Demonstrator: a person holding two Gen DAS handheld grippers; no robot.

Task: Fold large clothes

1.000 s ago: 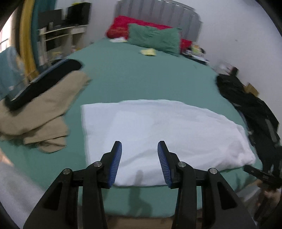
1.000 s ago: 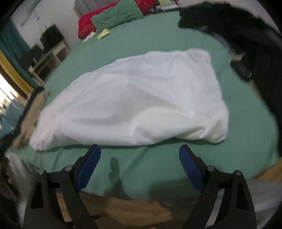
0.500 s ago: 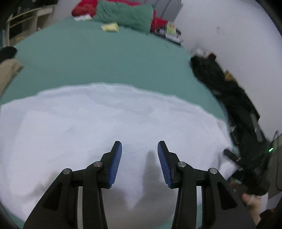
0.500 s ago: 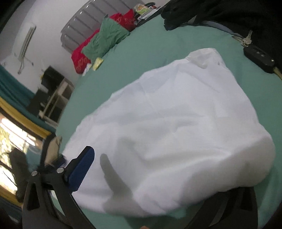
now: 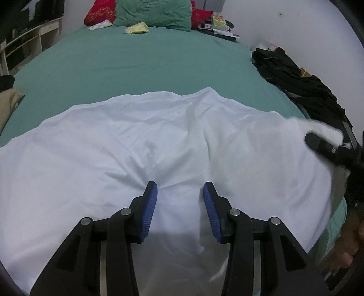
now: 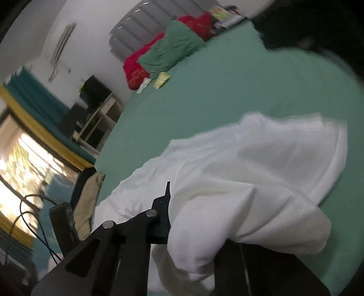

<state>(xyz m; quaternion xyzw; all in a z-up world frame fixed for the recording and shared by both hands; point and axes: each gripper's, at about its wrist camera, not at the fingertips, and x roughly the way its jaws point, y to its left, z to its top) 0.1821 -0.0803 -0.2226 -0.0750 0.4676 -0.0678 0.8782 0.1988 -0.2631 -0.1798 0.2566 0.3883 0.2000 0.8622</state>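
Note:
A large white garment (image 5: 159,145) lies spread on the green bed (image 5: 141,61). My left gripper (image 5: 180,193) is open, its blue pads (image 5: 151,211) pressing down on the cloth near its front edge. My right gripper (image 6: 193,230) has a raised fold of the white garment (image 6: 250,193) between its jaws; cloth hides the pads, so the closure is unclear. In the left wrist view the right gripper (image 5: 327,148) shows at the garment's right end.
Black clothes (image 5: 300,84) lie along the bed's right edge. Green and red pillows (image 5: 150,11) sit at the headboard with a yellow packet (image 5: 136,29). Beige clothes (image 6: 87,200) lie at the left edge. Shelves (image 6: 95,123) and a window stand beyond.
My left gripper came down onto the garment and stayed open. My right gripper moved into the garment's right end, and a fold now bunches up between its jaws.

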